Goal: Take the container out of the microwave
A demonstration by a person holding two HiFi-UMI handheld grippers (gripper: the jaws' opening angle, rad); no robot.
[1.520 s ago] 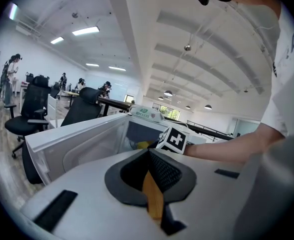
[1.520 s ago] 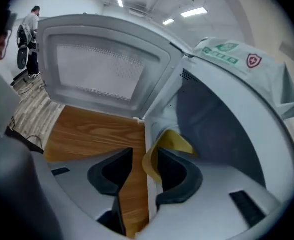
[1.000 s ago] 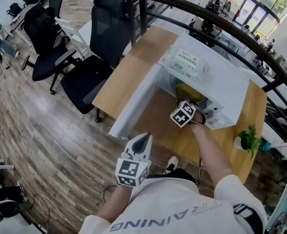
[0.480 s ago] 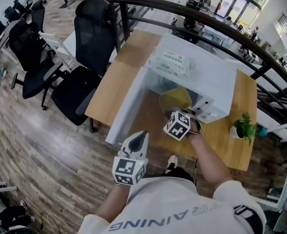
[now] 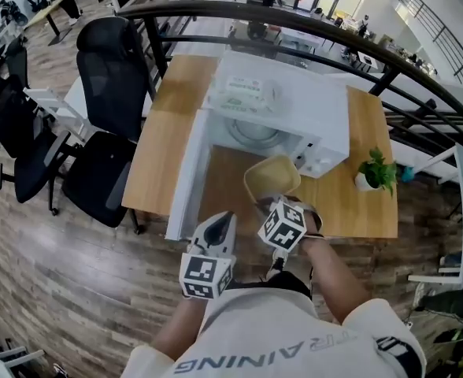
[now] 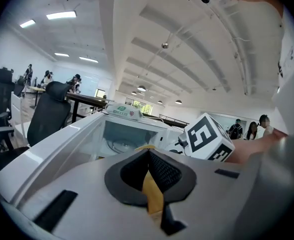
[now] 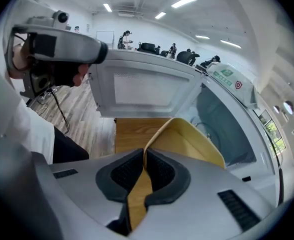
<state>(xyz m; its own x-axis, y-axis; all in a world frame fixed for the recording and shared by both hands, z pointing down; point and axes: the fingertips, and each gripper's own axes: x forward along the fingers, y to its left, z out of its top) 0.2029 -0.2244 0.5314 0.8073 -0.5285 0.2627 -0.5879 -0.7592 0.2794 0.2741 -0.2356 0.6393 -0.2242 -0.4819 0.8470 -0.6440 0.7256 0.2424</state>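
Removal step is being carried out and, judged from how things lie, is being brought close to its end. Yellow container (image 5: 272, 177) is being held by the right gripper (image 7: 144, 160). Its jaws are being pressed nearly together on the near wall, with only that thin wall lying between the pads. The container is being held outside the white microwave (image 5: 326, 124), just in front of the open cavity and above the wooden worktop (image 5: 164, 148). Whether its base is touching the wood cannot be told. The glass turntable (image 5: 255, 131) inside is being left bare. The door (image 5: 186, 172) is being left swung wide at the left of the cavity.

The left gripper (image 6: 148, 156) is being held back near the person's body, well apart from the container. Its jaws are being kept together, and nothing is being gripped between them.

A packet of wipes (image 5: 243, 93) is being carried on the microwave's top. A small potted plant (image 5: 375, 172) is being left standing on the worktop at the right.

Next move, as judged: a bare patch of worktop in front of the microwave is being called for. The container should be kept level, set down clear of door and plant, and only then released.
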